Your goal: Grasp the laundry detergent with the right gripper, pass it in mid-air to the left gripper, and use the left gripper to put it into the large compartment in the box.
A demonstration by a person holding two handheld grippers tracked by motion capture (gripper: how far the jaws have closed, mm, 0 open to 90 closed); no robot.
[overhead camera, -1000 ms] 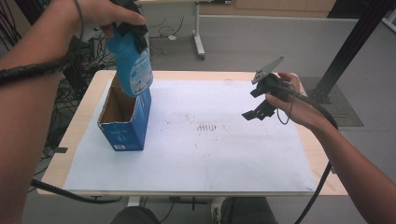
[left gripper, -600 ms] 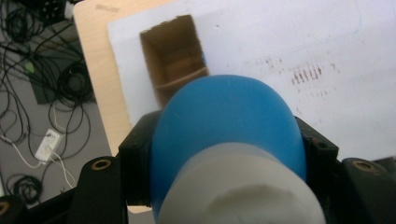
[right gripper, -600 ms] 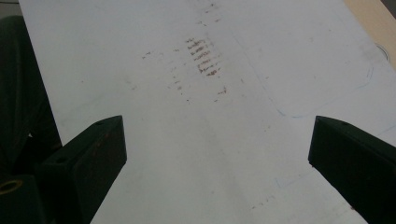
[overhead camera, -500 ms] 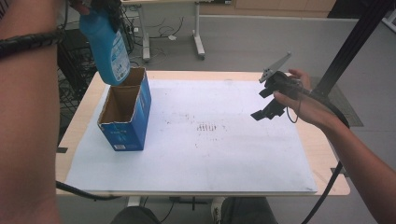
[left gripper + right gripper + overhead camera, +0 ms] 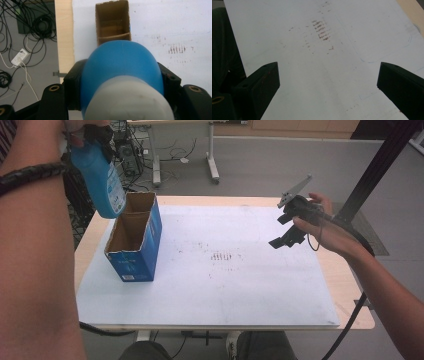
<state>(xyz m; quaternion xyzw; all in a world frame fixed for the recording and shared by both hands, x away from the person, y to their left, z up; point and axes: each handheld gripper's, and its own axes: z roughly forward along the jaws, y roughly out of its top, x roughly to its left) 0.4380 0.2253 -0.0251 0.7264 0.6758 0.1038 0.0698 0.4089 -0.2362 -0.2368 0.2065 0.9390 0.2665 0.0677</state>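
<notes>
Left claw [image 5: 92, 135] clamped on blue bottle [image 5: 102, 177], held in air at far left, above left edge of worktop [image 5: 345, 305]. Open cardboard box [image 5: 135, 240] with 2 compartments stands on white sheet [image 5: 225, 285], just right of bottle. Right claw [image 5: 287, 227] spread wide, empty, hovering over sheet's right side.

A wooden table [image 5: 350, 285] holds a big white sheet [image 5: 240, 285] with small brown marks [image 5: 225, 256]. An open blue box [image 5: 135, 242] stands on the sheet's left.
</notes>
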